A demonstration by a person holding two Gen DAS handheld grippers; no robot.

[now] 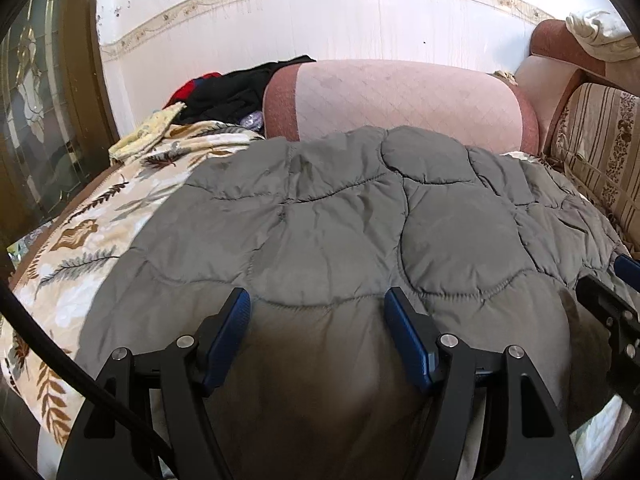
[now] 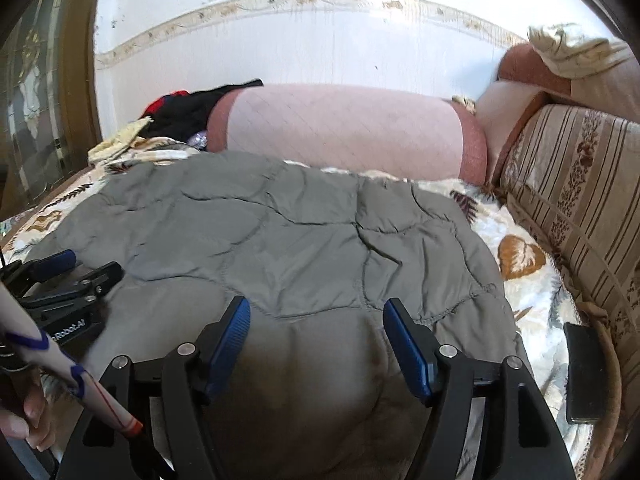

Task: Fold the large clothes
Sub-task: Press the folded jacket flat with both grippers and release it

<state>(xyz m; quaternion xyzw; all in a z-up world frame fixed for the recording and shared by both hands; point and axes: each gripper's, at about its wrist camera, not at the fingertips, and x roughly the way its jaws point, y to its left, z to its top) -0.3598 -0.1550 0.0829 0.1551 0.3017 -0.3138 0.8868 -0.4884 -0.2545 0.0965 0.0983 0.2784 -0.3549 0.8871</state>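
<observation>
Both claws hang with their blue pads spread apart over a grey quilted jacket [image 1: 340,216], and nothing is pinched between them. Left claw [image 1: 318,300] hovers above the near part of the grey fabric, its pads clear of it on either side of a puffed fold. Right claw [image 2: 316,310] stands the same way over the near right part of the jacket [image 2: 280,232], close to its stitched hem. In the right wrist view the left claw [image 2: 72,268] shows at the left edge, low over the fabric, with fingers [image 2: 36,420] of a person's hand in the bottom corner beside a white cord with blue marks [image 2: 60,356]. The jacket lies spread flat on a bed cover printed with brown leaves and feathers [image 1: 92,236]. Behind it sits a pink bolster [image 1: 400,100], with dark clothes [image 1: 236,88] heaped at its left end. A striped cushion [image 2: 580,200] runs along the right side, and a dark flat object [image 2: 584,372] lies near its edge
</observation>
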